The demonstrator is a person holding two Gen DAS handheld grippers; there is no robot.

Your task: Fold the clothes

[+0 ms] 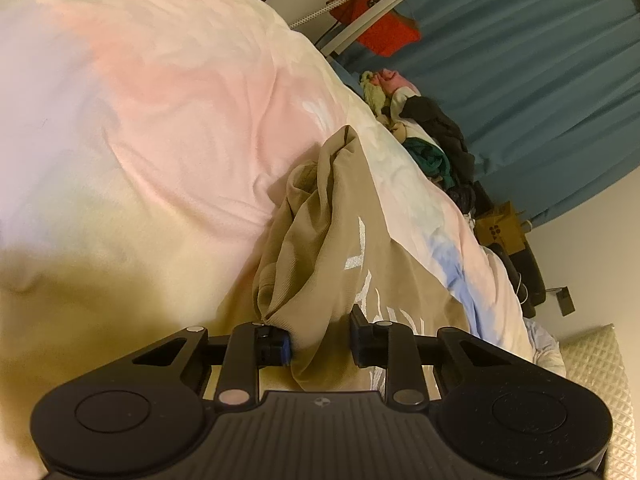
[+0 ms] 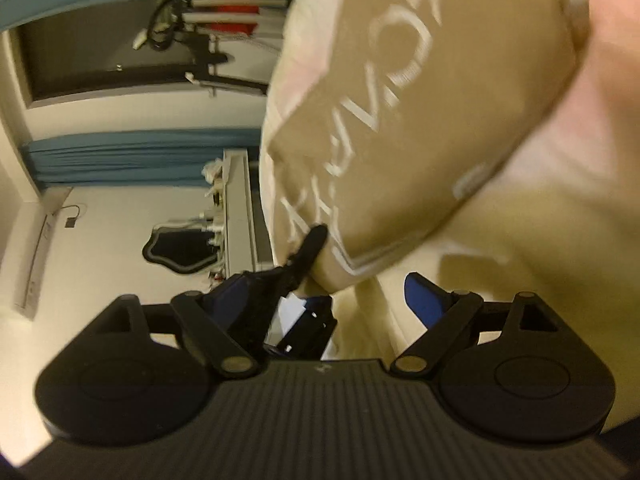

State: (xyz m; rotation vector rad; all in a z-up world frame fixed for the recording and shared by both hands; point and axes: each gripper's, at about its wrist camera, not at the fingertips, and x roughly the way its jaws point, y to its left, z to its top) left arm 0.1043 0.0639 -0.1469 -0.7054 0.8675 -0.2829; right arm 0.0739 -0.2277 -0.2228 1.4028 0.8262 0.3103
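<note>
With the tan printed garment (image 1: 340, 248) lying bunched on the pastel bed cover (image 1: 168, 112) near its edge, a fold of it is pinched in the left hand-held gripper (image 1: 320, 340), while the right hand-held gripper (image 2: 340, 300) stands wide open, empty; a free edge must next be grasped.

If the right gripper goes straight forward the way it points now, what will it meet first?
Most likely the tan garment: its folded lower edge lies just ahead of the open right gripper. The picture is blurred, so depth is uncertain.
</note>
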